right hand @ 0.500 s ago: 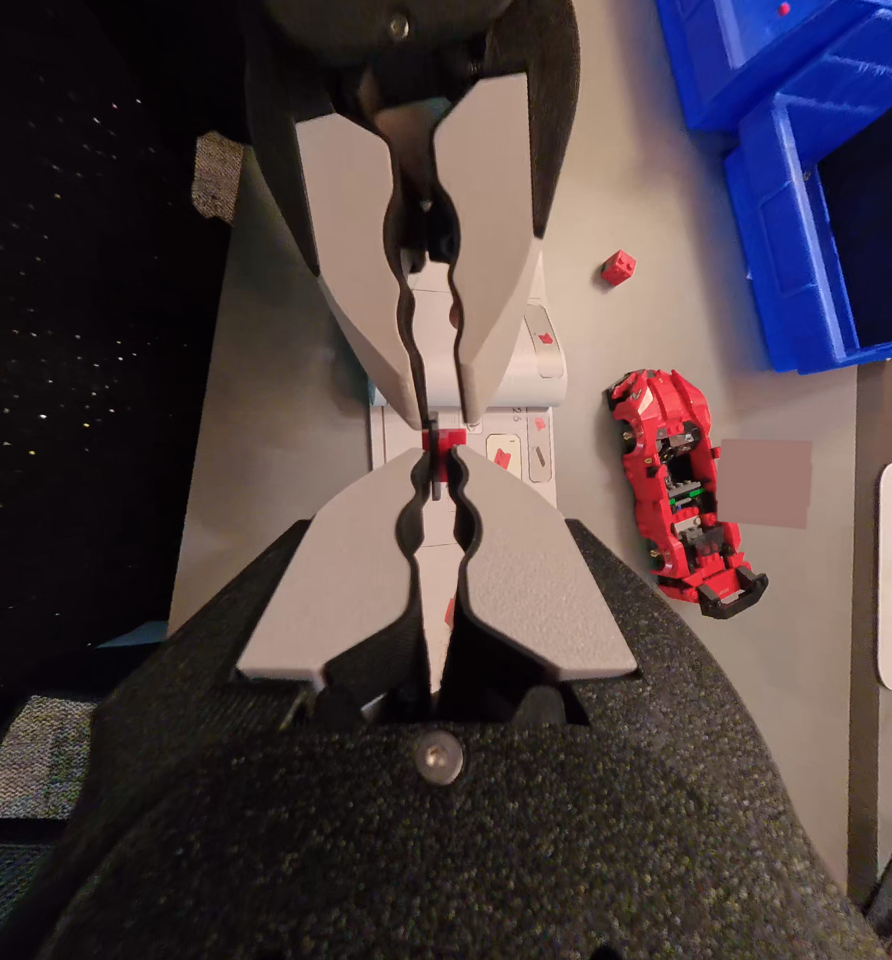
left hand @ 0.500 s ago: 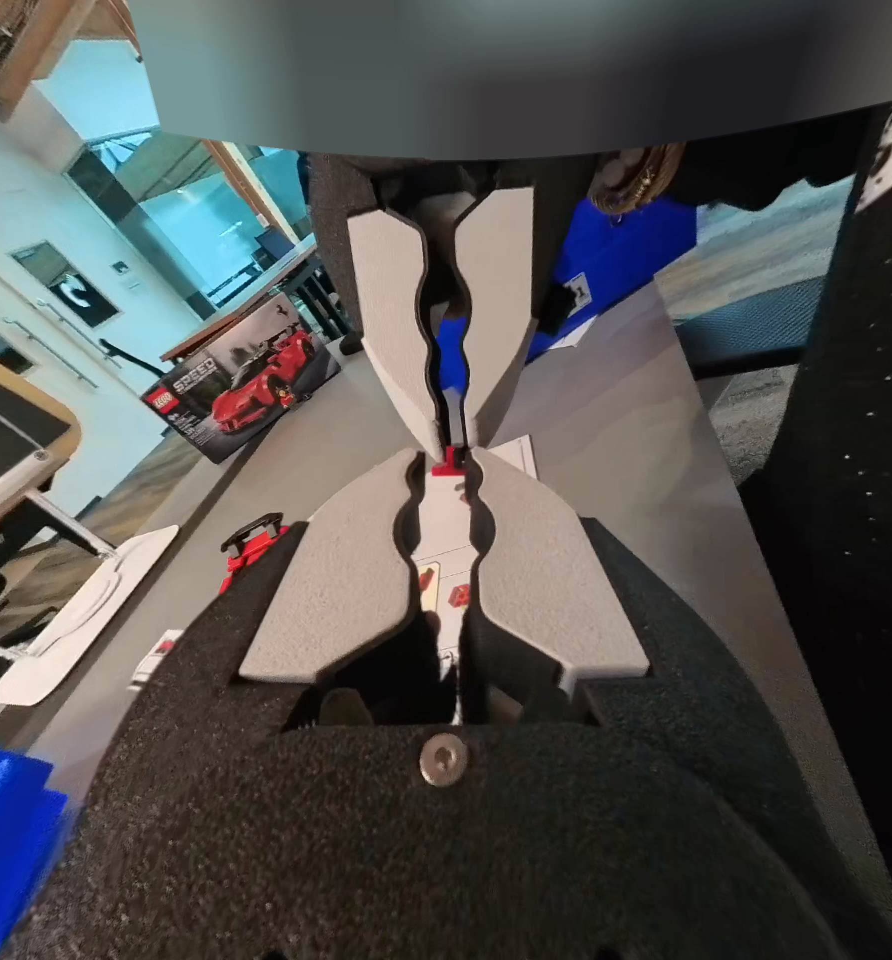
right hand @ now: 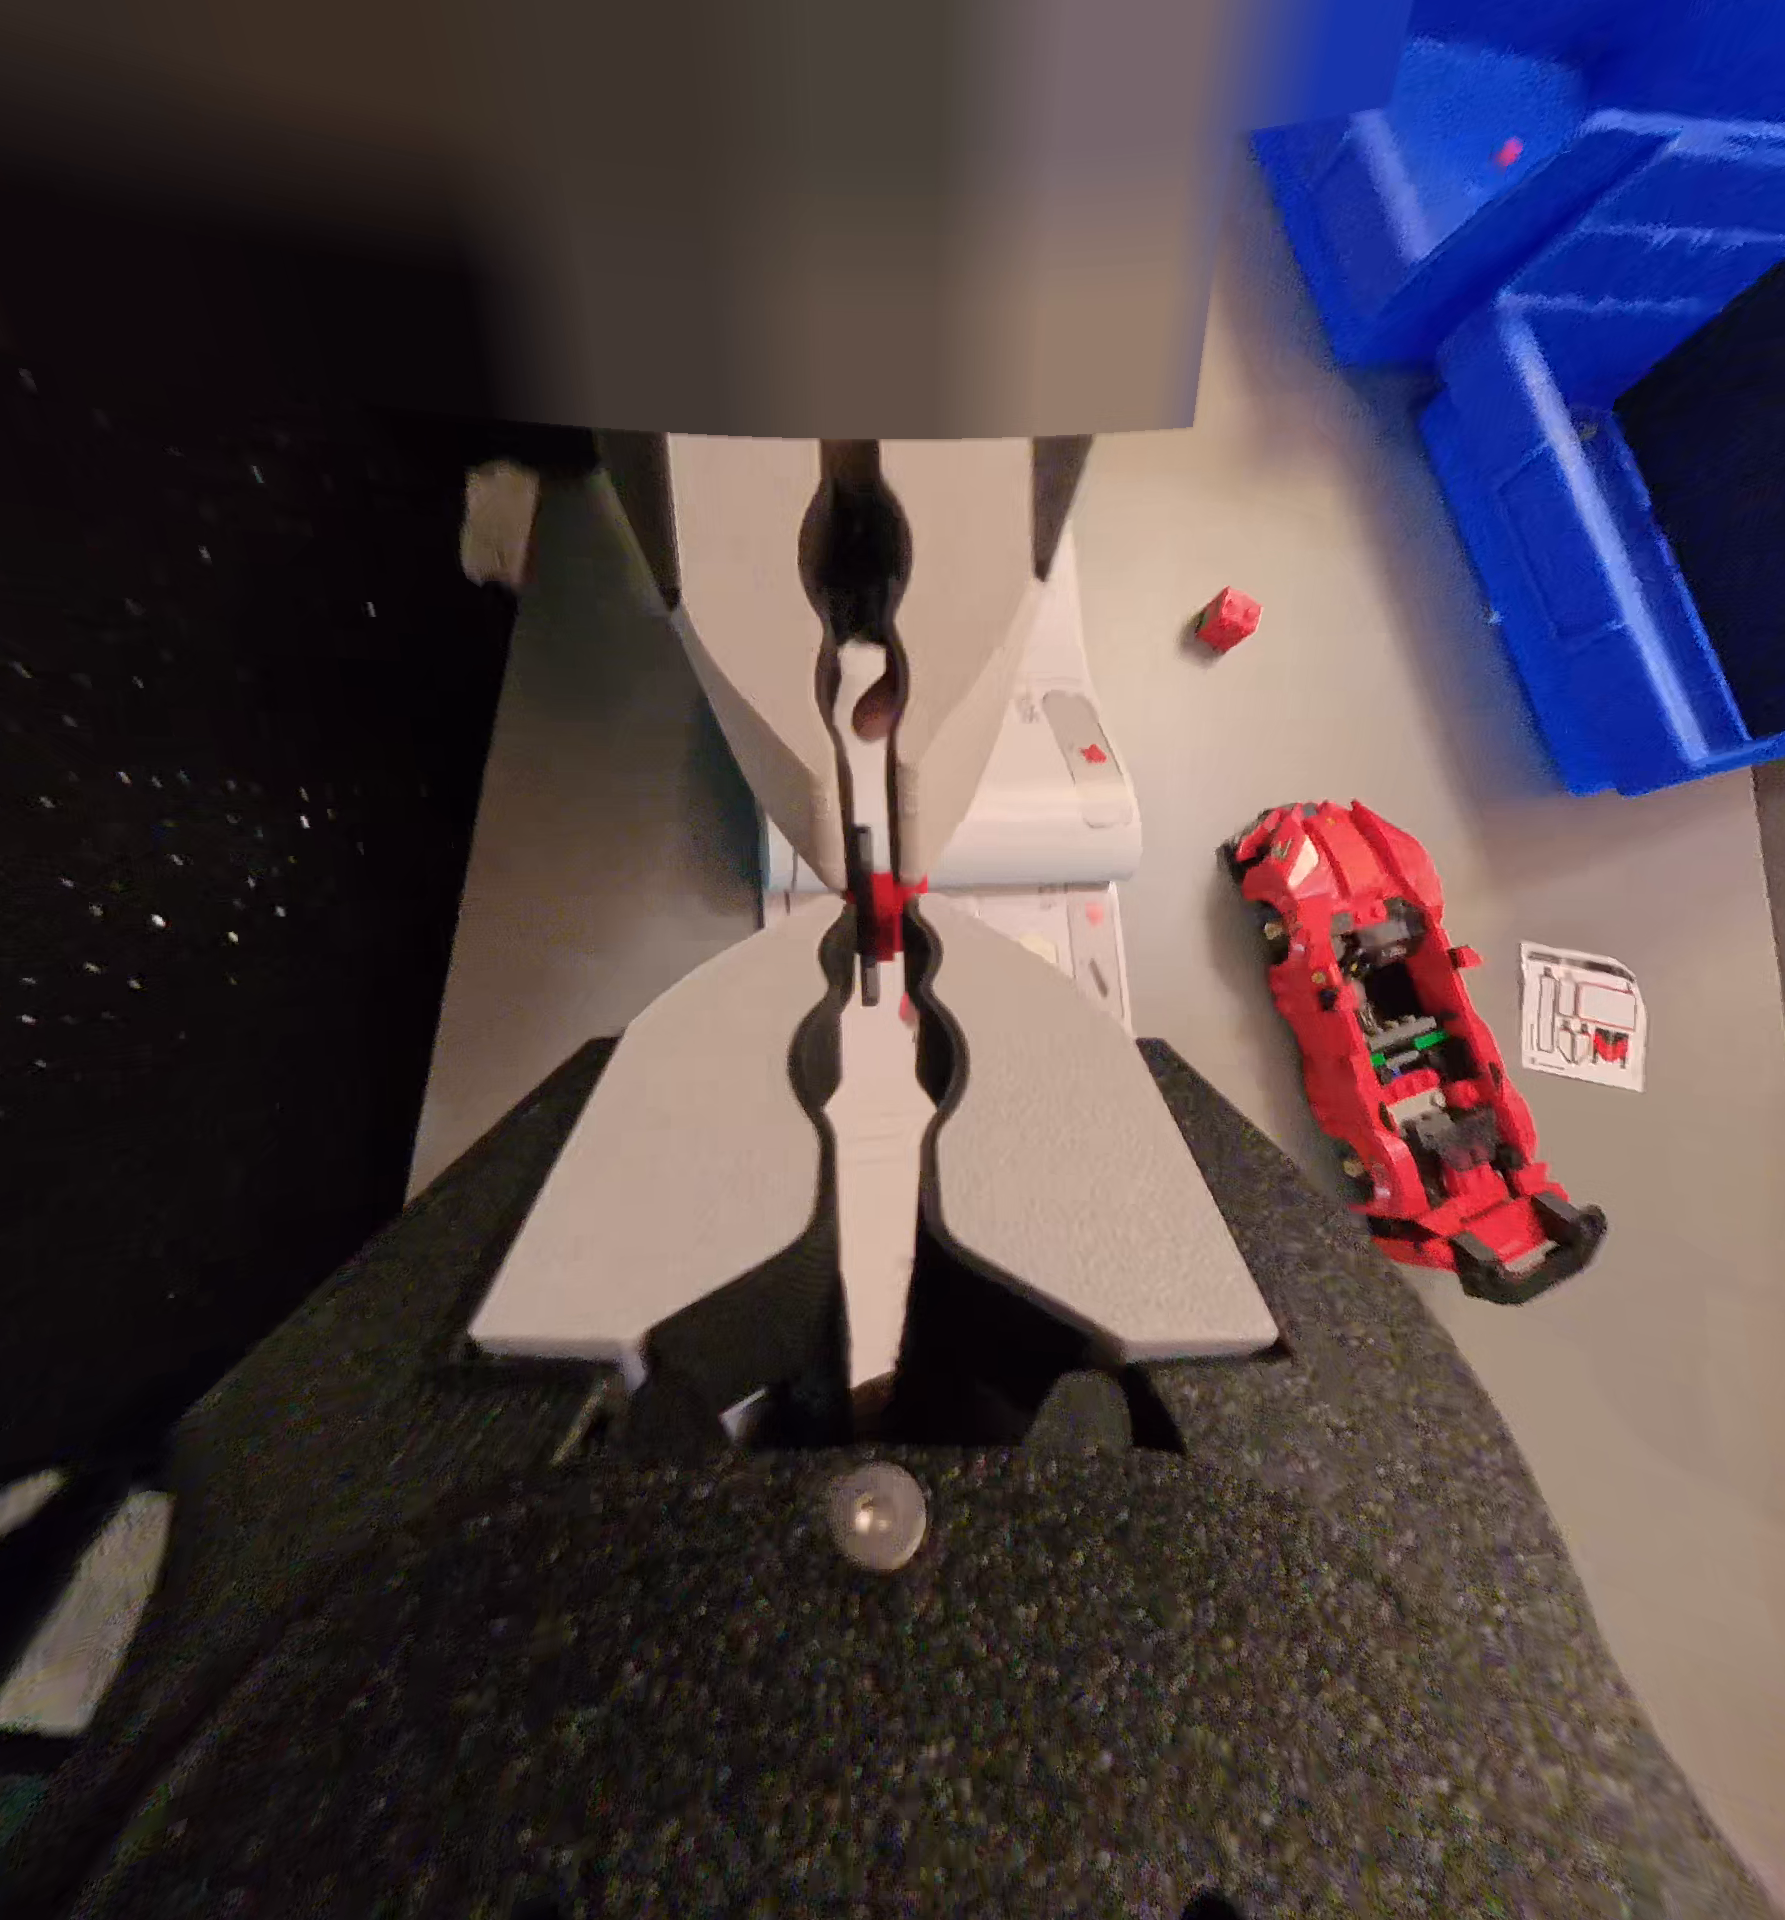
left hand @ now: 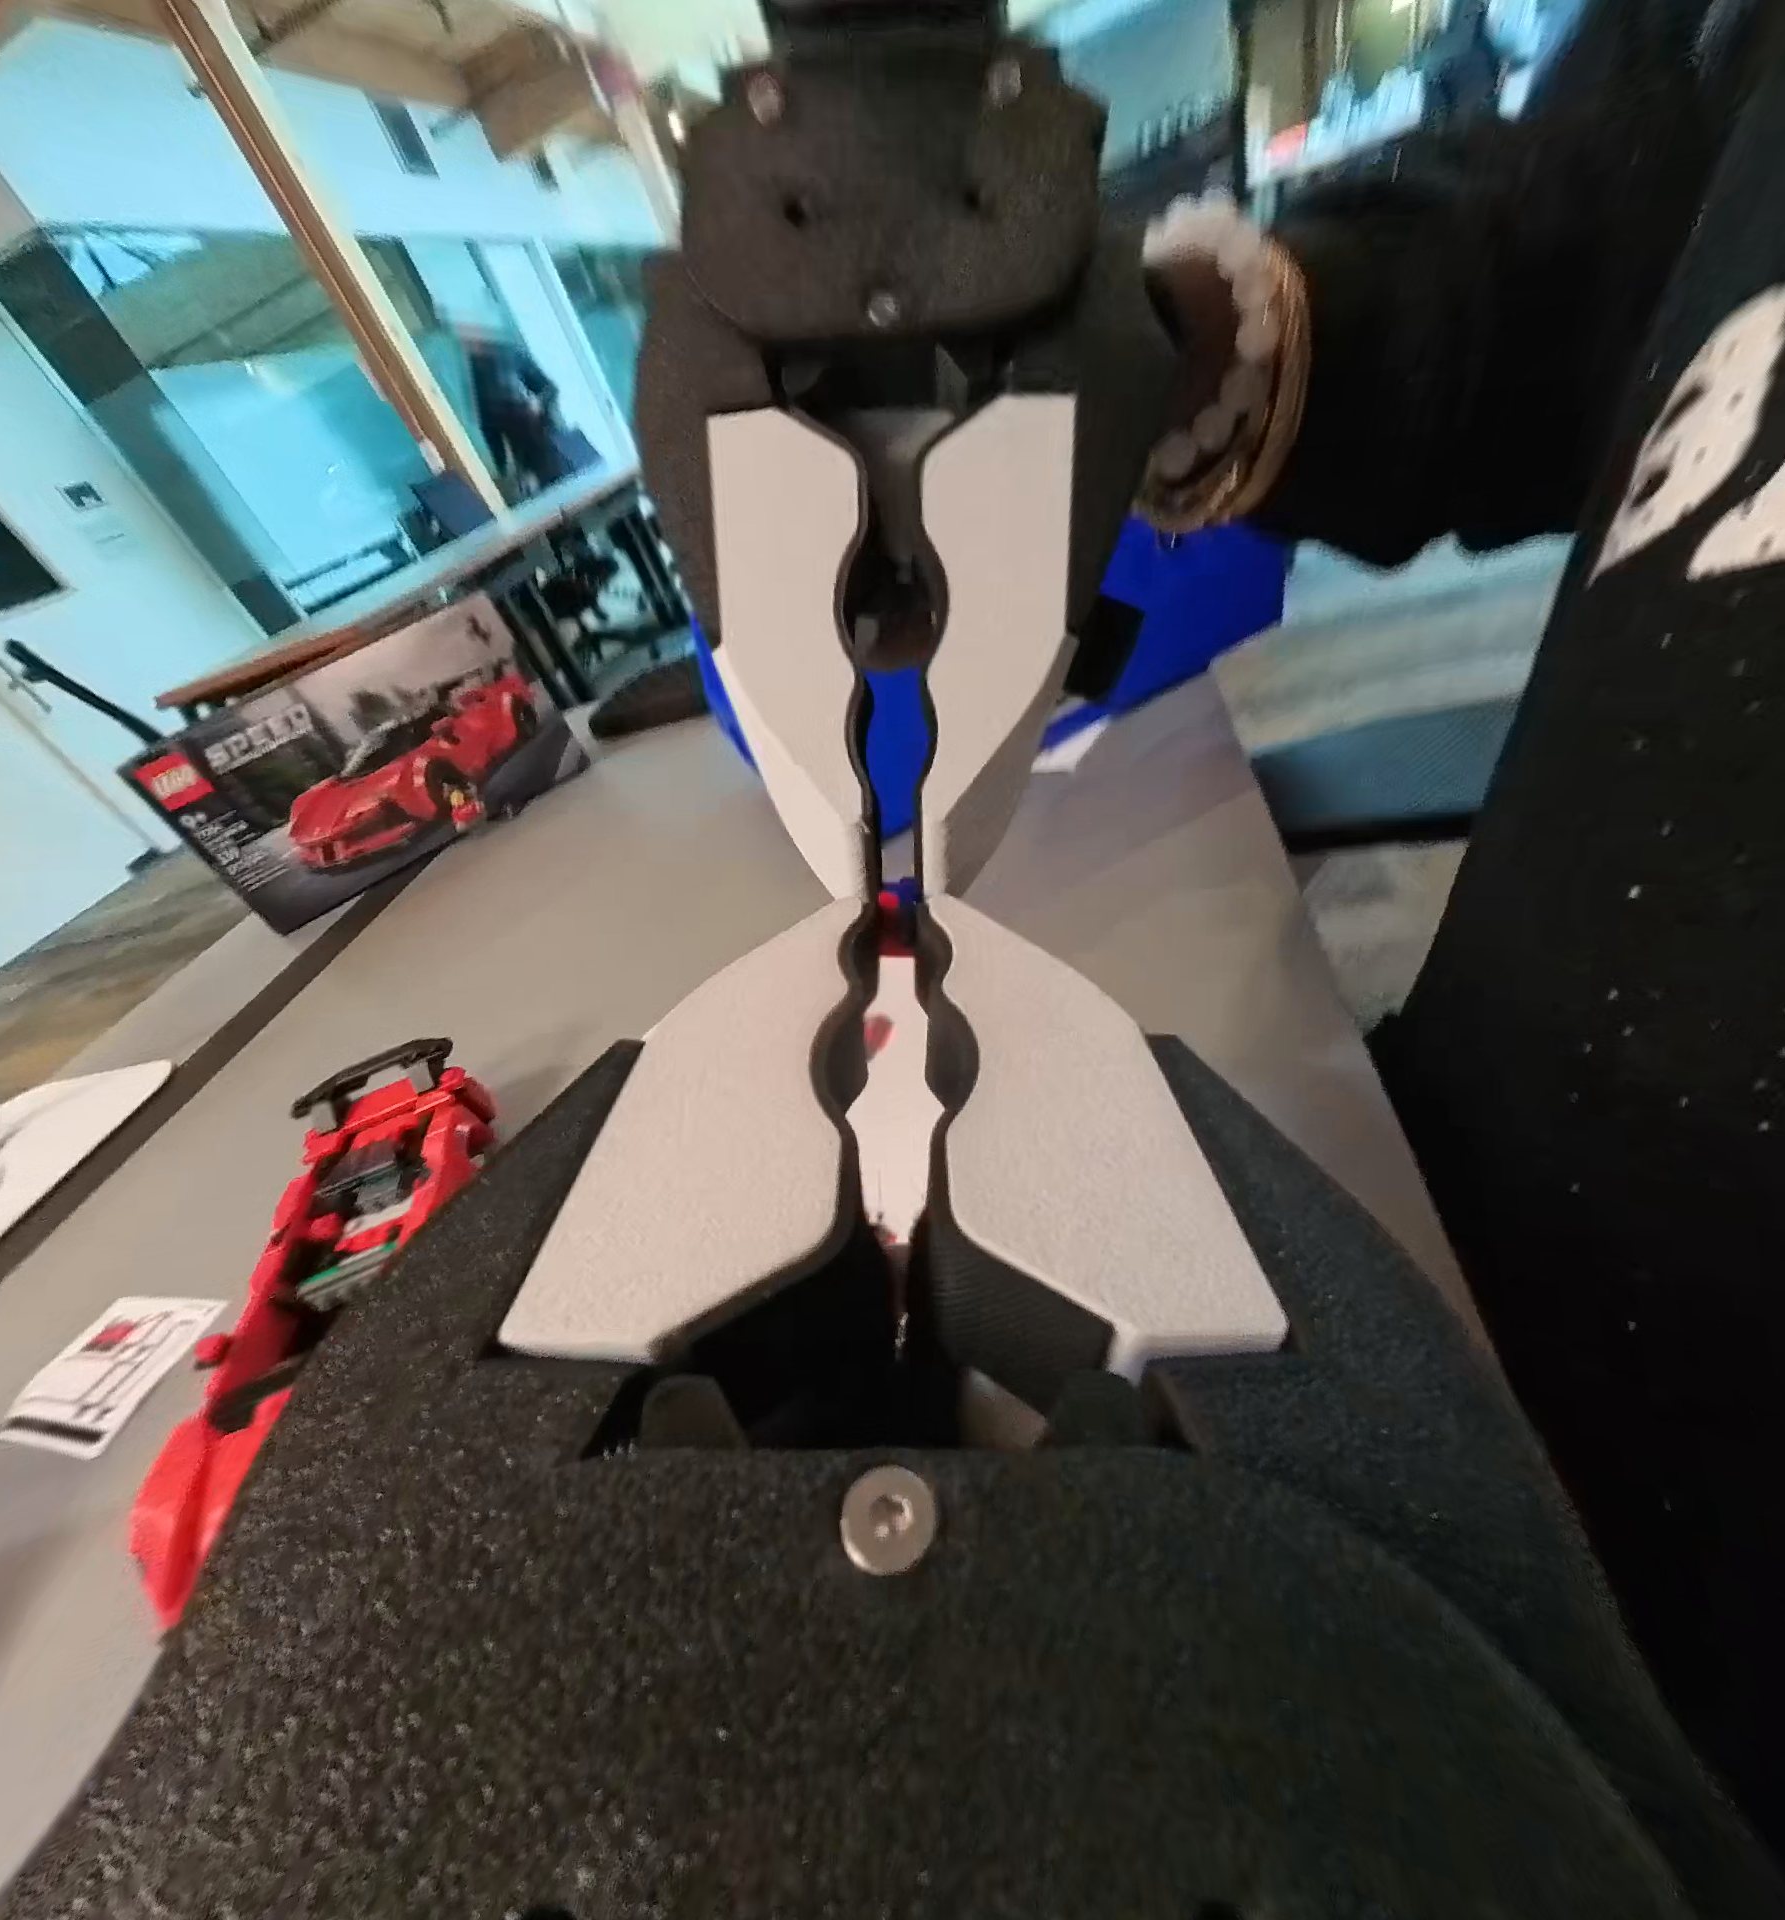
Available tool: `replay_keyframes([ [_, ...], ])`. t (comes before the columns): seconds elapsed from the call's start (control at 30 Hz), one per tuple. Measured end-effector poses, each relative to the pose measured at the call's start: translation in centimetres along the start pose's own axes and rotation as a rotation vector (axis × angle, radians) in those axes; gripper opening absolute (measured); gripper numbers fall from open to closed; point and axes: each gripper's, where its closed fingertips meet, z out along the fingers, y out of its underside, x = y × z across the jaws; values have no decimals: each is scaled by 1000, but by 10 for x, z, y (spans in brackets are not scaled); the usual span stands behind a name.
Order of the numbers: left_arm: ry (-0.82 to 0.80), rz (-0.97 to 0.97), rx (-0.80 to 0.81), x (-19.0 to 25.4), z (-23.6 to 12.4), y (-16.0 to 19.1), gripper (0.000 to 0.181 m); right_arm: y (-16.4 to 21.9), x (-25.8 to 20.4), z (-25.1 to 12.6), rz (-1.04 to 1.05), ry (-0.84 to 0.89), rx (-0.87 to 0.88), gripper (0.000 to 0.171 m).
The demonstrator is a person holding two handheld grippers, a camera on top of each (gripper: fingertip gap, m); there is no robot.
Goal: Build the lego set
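Observation:
My left gripper (left hand: 894, 940) and right gripper (right hand: 880, 940) meet tip to tip above the grey table (left hand: 576, 935). Both are shut on a small red piece (right hand: 883, 902) joined to a thin black piece (right hand: 864, 862). The red piece also shows in the left wrist view (left hand: 896, 932), mostly hidden by the fingertips. I cannot tell which gripper holds which part. The right gripper comes in from the top of the left wrist view (left hand: 893, 868). The left gripper comes in from the top of the right wrist view (right hand: 872, 868). The part-built red car (right hand: 1387, 1039) lies on the table to the side, apart from both grippers (left hand: 348, 1226).
An open instruction booklet (right hand: 1059, 821) lies under the grippers. A loose red brick (right hand: 1226, 620) and blue bins (right hand: 1553, 436) sit beyond the car. A sticker sheet (right hand: 1584, 1018) lies by the car. The set's box (left hand: 368, 779) stands at the far table edge. A person's dark clothing fills one side.
Both grippers stay tip to tip on the piece. The left wrist view has swung, so more of the car and the sticker sheet show. Both views are now motion-blurred.

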Motion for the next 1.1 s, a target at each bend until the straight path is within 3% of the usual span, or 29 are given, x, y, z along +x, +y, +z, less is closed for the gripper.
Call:
replay_keyframes([
  [0.1,6,-95,156,-3,-7,-16,6,-12,6,-11,86,-44,207,20],
  [0.23,22,-157,246,-3,-8,-27,6,-28,5,-19,94,-86,410,19],
  [0.33,18,-177,275,-5,-9,-31,6,-30,3,-17,66,-82,428,9],
  [0.57,42,-223,308,-4,-12,-32,6,-30,1,-13,72,-76,442,7],
  [0.77,74,-271,283,-7,-10,-26,5,-24,5,-9,198,-64,536,7],
  [1.0,95,-282,242,-6,-8,-22,6,-22,7,-11,217,-26,491,7],
  [1.1,38,-272,204,-14,-2,-19,7,-16,16,-13,346,-25,538,7],
])
